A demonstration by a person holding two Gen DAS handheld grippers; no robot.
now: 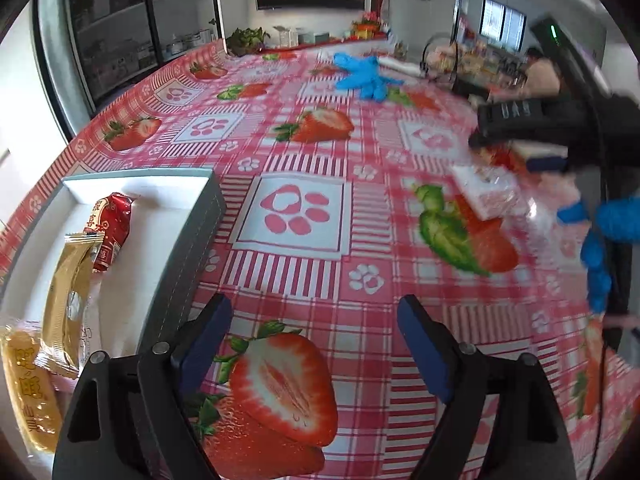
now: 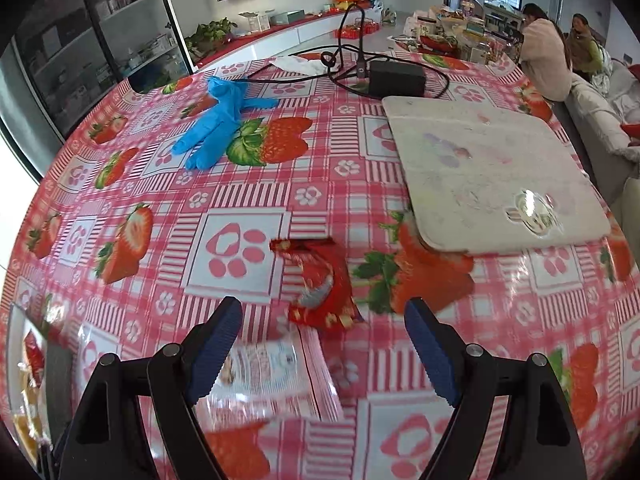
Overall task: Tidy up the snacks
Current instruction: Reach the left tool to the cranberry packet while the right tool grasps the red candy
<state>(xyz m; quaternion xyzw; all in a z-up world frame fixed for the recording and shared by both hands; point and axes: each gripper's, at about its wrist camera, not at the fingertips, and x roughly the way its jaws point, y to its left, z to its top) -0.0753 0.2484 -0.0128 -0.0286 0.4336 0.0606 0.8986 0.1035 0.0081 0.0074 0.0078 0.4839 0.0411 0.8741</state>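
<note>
A grey box (image 1: 188,240) with a white inside stands at the left in the left wrist view. It holds a red snack packet (image 1: 112,228), a gold packet (image 1: 68,292) and a yellow packet (image 1: 28,380). My left gripper (image 1: 314,306) hangs open over the bare tablecloth beside the box, nothing between its fingers. My right gripper (image 2: 323,306) is open above a crinkled red packet (image 2: 324,284) and a white-and-pink packet (image 2: 272,368), which lies low by the left finger. Neither packet is gripped. In the left wrist view the right gripper (image 1: 520,120) shows blurred over the white-and-pink packet (image 1: 488,192).
A blue glove (image 2: 220,120) lies mid-table. A worn white board (image 2: 492,172) covers the right side. Behind it sit a black power adapter (image 2: 396,74) and cables. Two people (image 2: 544,52) sit beyond the table. A blue-gloved hand (image 1: 600,232) holds the right gripper.
</note>
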